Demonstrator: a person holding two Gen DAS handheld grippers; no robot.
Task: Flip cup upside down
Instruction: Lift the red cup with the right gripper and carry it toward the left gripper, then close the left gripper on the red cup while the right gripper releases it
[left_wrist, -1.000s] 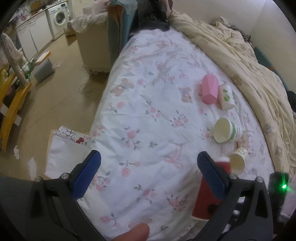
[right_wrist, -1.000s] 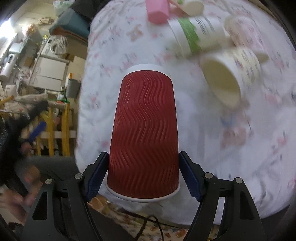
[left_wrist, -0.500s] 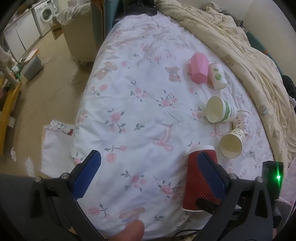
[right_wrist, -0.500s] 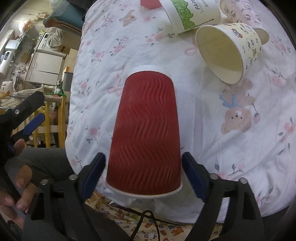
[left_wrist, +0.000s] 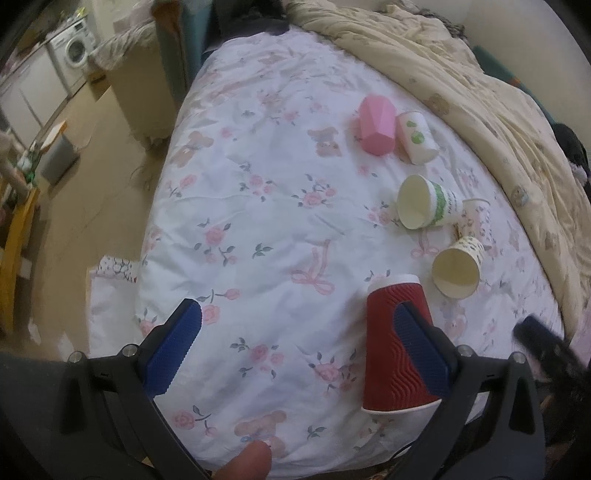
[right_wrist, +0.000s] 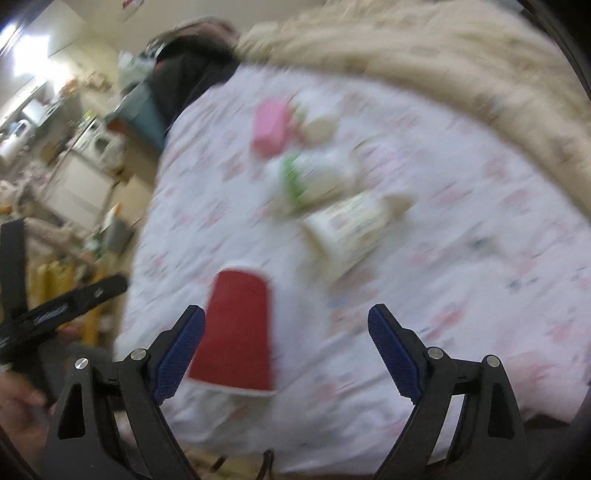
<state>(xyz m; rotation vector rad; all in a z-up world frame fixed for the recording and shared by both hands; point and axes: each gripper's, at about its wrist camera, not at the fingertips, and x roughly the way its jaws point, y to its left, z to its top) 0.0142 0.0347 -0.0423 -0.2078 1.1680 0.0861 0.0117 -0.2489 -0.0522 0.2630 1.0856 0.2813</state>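
Red cup (left_wrist: 391, 343) stands rim-down on the bedsheet (left_wrist: 258, 221), both tools (left_wrist: 299, 350) (right_wrist: 286, 347) spread wide, gripping nothing.

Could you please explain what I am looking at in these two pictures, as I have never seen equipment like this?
No robot here: a person holds a hand-held two-finger tool in each hand, and each tool carries a wide-angle camera looking forward between its blue-padded jaws. One picture is from the left gripper, the other, blurred by motion, from the right gripper. Both look down on a bed with a flowered sheet. On it a red cup stands upside down, rim on the sheet. Beyond it lie a pink cup and four paper cups, several on their sides. Both pairs of jaws stand wide open and hold nothing. In the right view the red cup sits just beside the left-hand jaw, apparently free of it.
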